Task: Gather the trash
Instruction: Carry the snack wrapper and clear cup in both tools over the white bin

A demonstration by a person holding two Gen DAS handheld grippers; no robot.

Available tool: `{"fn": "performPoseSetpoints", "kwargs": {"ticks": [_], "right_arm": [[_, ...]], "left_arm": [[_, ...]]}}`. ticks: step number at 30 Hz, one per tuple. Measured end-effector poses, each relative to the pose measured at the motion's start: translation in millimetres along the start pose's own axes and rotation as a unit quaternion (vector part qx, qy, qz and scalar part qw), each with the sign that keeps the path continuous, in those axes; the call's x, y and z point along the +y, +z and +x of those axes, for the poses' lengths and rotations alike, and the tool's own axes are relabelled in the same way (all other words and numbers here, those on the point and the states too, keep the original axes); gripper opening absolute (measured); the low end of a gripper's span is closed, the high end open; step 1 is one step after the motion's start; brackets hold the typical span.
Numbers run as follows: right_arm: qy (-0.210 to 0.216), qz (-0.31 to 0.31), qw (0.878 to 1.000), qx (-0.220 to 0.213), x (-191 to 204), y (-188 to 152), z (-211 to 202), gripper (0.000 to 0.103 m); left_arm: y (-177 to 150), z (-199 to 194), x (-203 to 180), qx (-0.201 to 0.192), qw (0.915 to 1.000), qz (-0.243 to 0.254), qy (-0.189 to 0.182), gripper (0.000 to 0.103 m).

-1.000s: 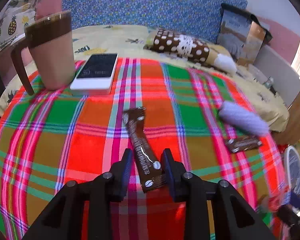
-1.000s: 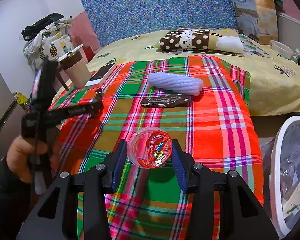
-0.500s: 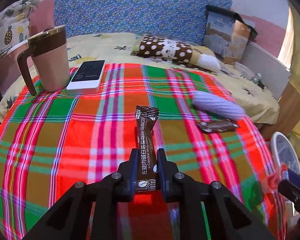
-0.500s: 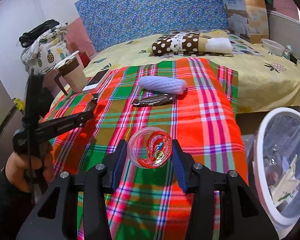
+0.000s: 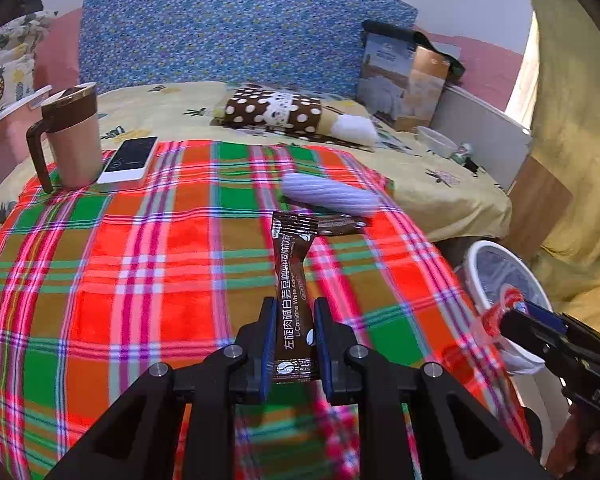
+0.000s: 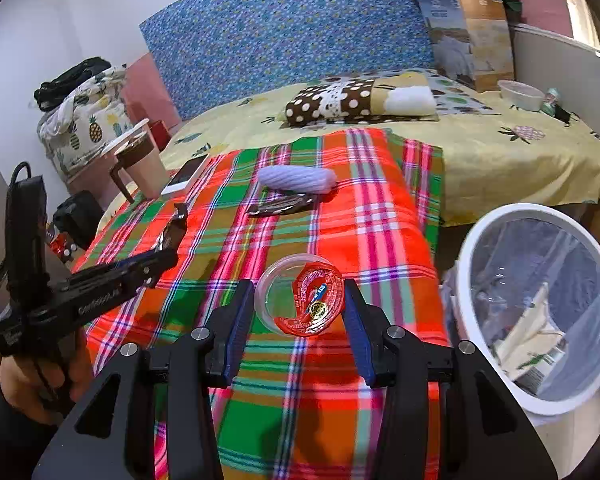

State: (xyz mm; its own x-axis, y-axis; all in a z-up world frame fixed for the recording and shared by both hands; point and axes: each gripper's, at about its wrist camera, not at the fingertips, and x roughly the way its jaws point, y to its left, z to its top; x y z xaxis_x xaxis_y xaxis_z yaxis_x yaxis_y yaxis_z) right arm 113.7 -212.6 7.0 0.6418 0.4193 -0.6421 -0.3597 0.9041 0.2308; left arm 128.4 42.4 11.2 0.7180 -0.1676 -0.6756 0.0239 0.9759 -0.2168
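Observation:
My left gripper [image 5: 294, 322] is shut on a brown coffee sachet wrapper [image 5: 290, 280] and holds it above the plaid cloth [image 5: 140, 260]. My right gripper [image 6: 300, 300] is shut on a clear plastic cup with a red peeled lid [image 6: 300, 294], held above the cloth near its right edge. A second brown wrapper [image 6: 280, 205] and a lilac foam net sleeve [image 6: 298, 179] lie on the cloth further back. A white trash bin [image 6: 540, 308] lined with a plastic bag stands to the right of the bed. The left gripper also shows in the right wrist view [image 6: 168, 254].
A brown and beige mug [image 5: 72, 136] and a white phone [image 5: 130, 158] sit at the cloth's far left. A polka-dot pillow [image 5: 284, 114] and a paper bag [image 5: 404, 80] lie behind. A small bowl [image 6: 520, 94] sits at the far right.
My left gripper closed on the brown wrapper, lifted it off the cloth and moved right. My right gripper carried the cup right, closer to the bin.

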Motion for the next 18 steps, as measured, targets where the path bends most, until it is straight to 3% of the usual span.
{"fn": "performPoseSetpoints", "kwargs": {"ticks": [18], "right_arm": [[-0.036,0.033,0.998,-0.030,-31,-9,-30,0.046]], "left_arm": [[-14,-15,-72,0.003,0.9977,0.038,-0.055,0.019]]}}
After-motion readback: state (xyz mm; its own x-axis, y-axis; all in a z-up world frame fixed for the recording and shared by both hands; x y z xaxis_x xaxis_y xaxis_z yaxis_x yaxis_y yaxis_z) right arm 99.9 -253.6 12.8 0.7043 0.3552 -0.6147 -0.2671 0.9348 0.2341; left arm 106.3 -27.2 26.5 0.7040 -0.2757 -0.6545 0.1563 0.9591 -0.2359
